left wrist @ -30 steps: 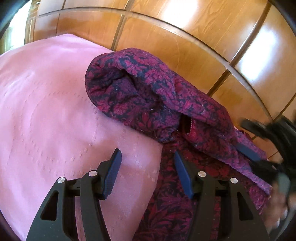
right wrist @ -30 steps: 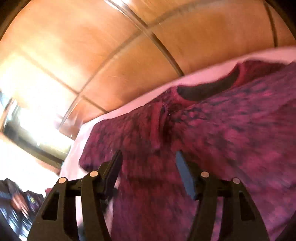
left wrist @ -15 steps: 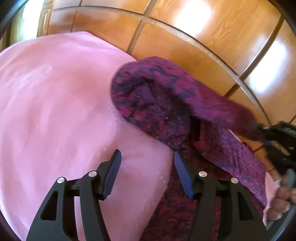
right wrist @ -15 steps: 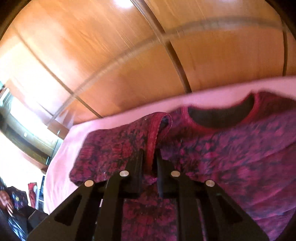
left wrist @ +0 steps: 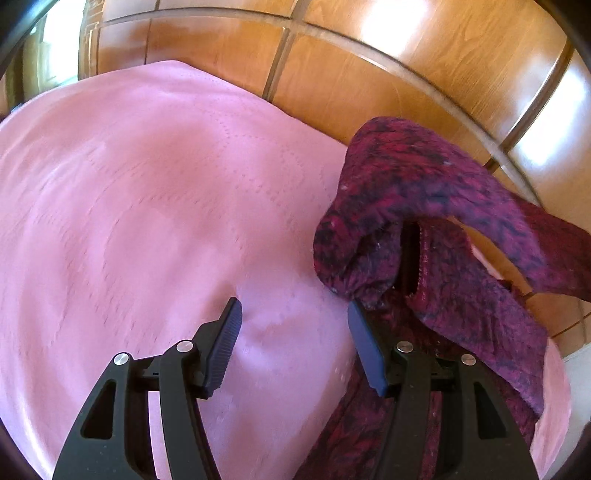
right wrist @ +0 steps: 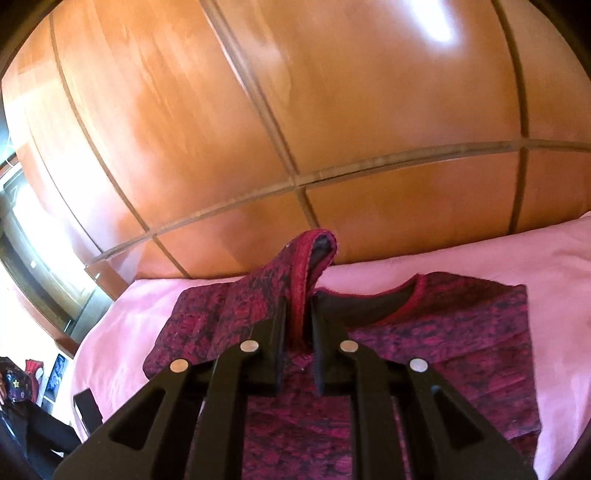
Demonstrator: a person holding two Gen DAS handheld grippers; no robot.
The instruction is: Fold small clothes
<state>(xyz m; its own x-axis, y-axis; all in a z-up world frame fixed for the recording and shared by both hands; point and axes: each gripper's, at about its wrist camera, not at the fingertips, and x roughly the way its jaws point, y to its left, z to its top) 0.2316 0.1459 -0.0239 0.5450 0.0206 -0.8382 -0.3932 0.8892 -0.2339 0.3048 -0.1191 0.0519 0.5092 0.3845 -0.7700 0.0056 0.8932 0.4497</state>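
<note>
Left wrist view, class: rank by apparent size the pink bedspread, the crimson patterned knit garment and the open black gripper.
1. Pink bedspread
2. Crimson patterned knit garment
3. Open black gripper, though its nearness to the camera inflates it.

Bright daylight; glare on wood panels (left wrist: 388, 26); fisheye-bent edges; slight blur.
</note>
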